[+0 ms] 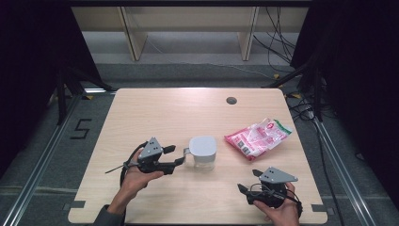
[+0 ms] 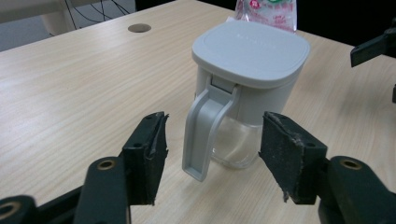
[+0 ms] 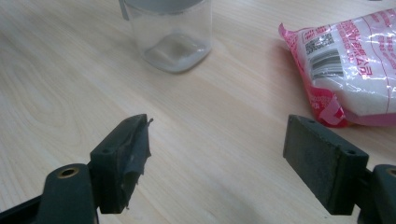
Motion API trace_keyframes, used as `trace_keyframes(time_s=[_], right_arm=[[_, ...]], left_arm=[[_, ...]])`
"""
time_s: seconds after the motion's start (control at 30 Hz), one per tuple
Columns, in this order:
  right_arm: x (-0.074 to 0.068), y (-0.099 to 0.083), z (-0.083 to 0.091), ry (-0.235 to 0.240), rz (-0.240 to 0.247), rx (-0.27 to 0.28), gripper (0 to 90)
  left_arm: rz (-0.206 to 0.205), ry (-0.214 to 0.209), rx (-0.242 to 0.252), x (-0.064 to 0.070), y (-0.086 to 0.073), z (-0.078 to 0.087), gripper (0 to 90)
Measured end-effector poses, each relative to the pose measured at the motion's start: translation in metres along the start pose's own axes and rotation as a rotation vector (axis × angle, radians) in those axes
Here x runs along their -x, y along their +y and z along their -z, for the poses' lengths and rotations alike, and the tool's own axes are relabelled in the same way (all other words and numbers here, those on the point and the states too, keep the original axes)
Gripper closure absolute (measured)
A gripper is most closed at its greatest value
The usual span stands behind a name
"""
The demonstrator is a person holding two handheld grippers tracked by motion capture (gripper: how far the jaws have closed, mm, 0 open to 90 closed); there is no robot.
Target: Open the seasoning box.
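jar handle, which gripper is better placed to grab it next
Left. The left gripper is open with the jar's grey handle already between its jaws. The right gripper is open too, but apart from the jar, nearer the pink bag.

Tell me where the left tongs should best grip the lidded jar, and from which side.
Probably by the grey handle of the jar. It juts out toward the left tongs, hanging from under the lid, and already stands between the open jaws. Coming straight in from the handle side, the jaws can close across its narrow flat strip.
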State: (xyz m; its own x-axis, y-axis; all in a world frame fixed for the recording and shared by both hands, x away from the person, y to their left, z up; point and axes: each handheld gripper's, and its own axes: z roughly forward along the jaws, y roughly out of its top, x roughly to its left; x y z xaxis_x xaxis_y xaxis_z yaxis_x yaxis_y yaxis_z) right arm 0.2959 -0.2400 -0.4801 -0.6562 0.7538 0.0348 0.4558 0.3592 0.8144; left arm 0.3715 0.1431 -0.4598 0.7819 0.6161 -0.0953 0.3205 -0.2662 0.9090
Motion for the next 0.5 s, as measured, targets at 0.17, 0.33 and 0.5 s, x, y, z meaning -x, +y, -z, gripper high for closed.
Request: trace_keyframes(time_s=[0.17, 0.33, 0.5], right_arm=[[0.0, 0.001, -0.002, 0.017, 0.017, -0.004, 23.4], [0.001, 0.001, -0.003, -0.002, 0.022, 0.001, 23.4], [-0.001, 0.001, -0.003, 0.0, -0.001, -0.018, 23.5]], left_arm=[[0.018, -0.007, 0.063, 0.003, 0.009, 0.007, 52.6], [-0.006, 0.005, 0.106, 0.007, 0.02, 0.008, 73.0], [-0.035, 0.007, 0.114, 0.009, 0.024, -0.003, 88.4]])
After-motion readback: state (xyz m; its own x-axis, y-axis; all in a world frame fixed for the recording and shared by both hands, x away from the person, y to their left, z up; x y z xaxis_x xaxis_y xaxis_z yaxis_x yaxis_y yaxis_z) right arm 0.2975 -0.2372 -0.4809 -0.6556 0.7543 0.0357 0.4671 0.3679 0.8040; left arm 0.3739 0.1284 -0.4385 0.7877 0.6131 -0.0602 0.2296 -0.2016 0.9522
